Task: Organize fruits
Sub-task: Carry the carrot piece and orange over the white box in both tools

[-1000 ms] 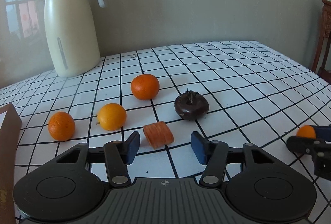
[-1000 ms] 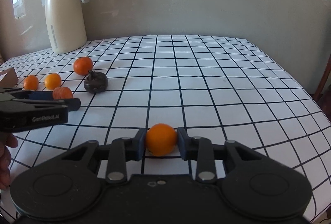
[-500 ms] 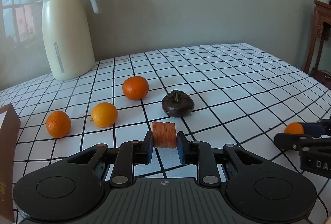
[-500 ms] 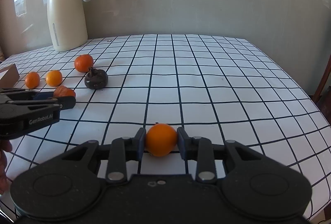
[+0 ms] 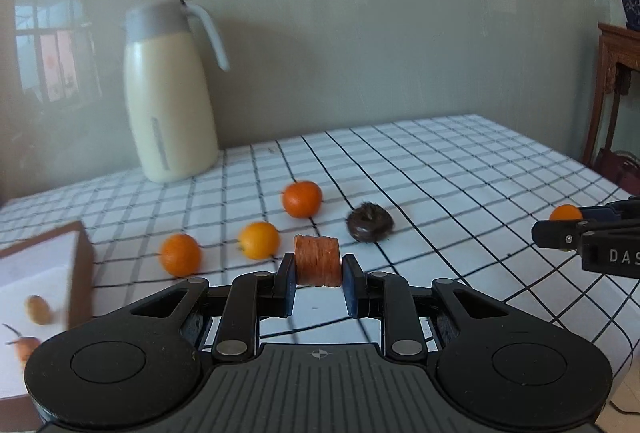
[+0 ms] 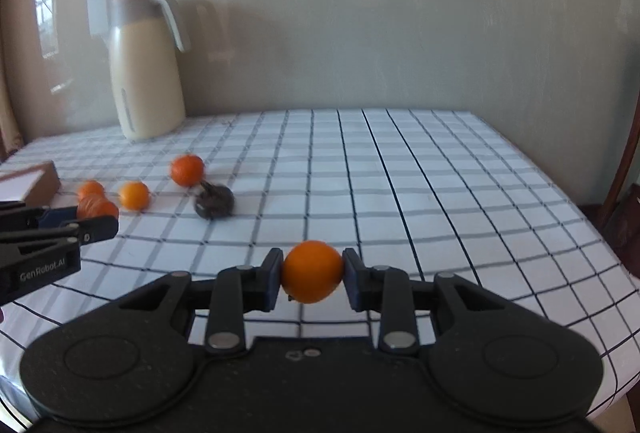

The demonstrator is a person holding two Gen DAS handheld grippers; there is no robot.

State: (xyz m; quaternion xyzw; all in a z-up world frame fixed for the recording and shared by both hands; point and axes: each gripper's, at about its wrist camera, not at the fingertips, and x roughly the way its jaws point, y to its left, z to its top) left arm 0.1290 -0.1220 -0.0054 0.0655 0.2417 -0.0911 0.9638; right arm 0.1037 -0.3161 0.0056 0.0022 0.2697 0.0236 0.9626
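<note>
My left gripper (image 5: pixel 319 279) is shut on a ridged orange peeled fruit (image 5: pixel 318 260) and holds it above the checked tablecloth (image 5: pixel 460 185). My right gripper (image 6: pixel 311 275) is shut on a round orange (image 6: pixel 312 271), also lifted off the cloth. Three oranges (image 5: pixel 302 198) (image 5: pixel 258 239) (image 5: pixel 179 254) and a dark purple fruit (image 5: pixel 369 222) lie on the cloth beyond the left gripper. At the left edge of the right wrist view the left gripper (image 6: pixel 86 217) shows with its fruit. At the right edge of the left wrist view the right gripper (image 5: pixel 560 223) shows with its orange.
A cream jug (image 5: pixel 170 93) with a grey lid stands at the back left by the wall. A brown-sided box (image 5: pixel 44 297) with fruit inside sits at the near left. Dark wooden furniture (image 5: pixel 618 101) stands past the table's right edge.
The left gripper's jaws closed on the ridged fruit and lifted it off the cloth. The right gripper rose with its orange. Both views now look from higher and farther back.
</note>
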